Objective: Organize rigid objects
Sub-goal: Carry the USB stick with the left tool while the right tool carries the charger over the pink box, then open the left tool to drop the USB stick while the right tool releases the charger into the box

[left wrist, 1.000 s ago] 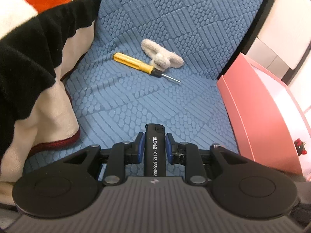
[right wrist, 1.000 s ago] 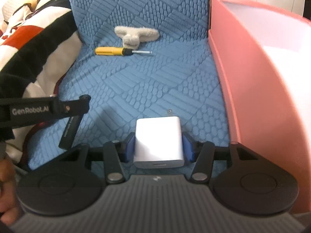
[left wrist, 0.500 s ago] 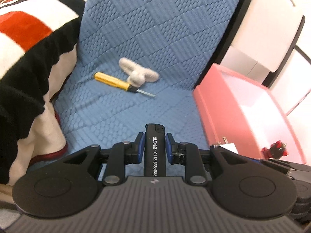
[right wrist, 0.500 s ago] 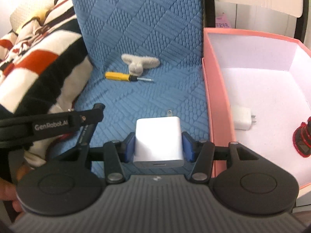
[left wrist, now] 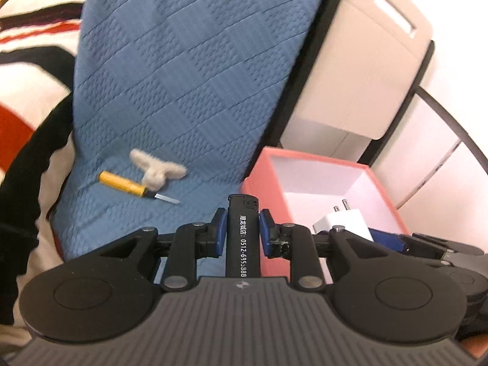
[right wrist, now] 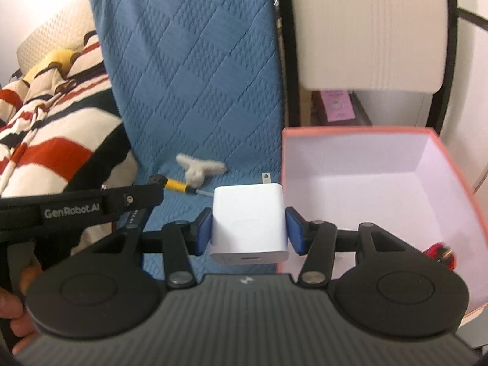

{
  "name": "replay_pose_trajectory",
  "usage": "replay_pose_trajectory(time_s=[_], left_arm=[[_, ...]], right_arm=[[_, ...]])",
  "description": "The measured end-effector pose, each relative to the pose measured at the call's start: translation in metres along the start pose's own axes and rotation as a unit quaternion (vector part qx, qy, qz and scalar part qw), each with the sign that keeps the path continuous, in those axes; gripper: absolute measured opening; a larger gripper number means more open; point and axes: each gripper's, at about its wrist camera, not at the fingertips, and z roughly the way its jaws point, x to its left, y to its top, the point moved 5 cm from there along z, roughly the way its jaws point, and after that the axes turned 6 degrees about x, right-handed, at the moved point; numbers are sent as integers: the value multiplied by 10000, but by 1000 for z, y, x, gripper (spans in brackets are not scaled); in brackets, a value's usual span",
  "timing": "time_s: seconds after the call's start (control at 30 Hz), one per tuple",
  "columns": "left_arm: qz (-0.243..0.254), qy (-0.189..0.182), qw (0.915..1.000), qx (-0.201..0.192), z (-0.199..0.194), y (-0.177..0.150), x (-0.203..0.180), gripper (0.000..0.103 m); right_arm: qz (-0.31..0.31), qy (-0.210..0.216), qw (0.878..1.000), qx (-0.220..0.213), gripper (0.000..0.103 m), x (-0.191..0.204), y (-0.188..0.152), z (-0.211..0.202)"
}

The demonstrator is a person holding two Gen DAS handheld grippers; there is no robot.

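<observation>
Lighter: I am gripping a black lighter [left wrist: 243,238] in my left claw [left wrist: 243,228], its blue pads [left wrist: 220,231] pressing on both sides, the printed body pointing forward over the blue seat and the near corner of the box.
Charger: I am holding a white wall charger [right wrist: 248,222] in my right claw [right wrist: 248,228], the pads [right wrist: 203,231] clamping its flanks and a metal prong sticking out the far end; it is hanging just beside the box's left wall.
Box: The pink box [right wrist: 457,180], white inside, is sitting to the right of the seat, with a small red object [right wrist: 440,253] lying in its near right part, too blurred for me to identify.
Still out: A yellow-handled screwdriver [left wrist: 125,184] is lying on the blue quilted seat cover [left wrist: 183,76], its collar touching a fuzzy white item [left wrist: 157,174] just behind it; both are well apart from the box.
Surroundings: A striped blanket [right wrist: 45,134] in red, black and cream is bunching up on the left.
Operator: A hand [right wrist: 15,305] is showing at the lower left edge of the right wrist view, behind the left claw's black body.
</observation>
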Motion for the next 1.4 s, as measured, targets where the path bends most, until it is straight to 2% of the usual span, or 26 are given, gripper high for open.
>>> replay_pose_trajectory(time_s=[0.2,0.37,0.57,0.77,1.13,1.33,1.4], left_arm=[[117,-121,9999,30,0,19,-37,27],[262,-183,9994,142,10,24,-73,27],[149,-382,9972,620,47,9,-104,27],[313,-344,9928,1103,86,-17,-132,27],[324,-245,9817,1859,141,-50,-147,27],[359,-238,9802,1934,144,-50,-147,27],[408,-228,9795,1959,143,-49,-146,31]], right_arm=[[23,-133,9998,-167,54,-25,19,-18],[2,-341,9993,-143,54,-54,20,-28],[333,-453,9983,175,54,-100,5,-22],[629,-533,9950,560,54,-144,-18,-3],[596,-548,9906,1105,54,-165,-62,34],[582,-559,9905,1116,54,-168,-64,36],[649,-506,9904,1107,54,-169,-63,35]])
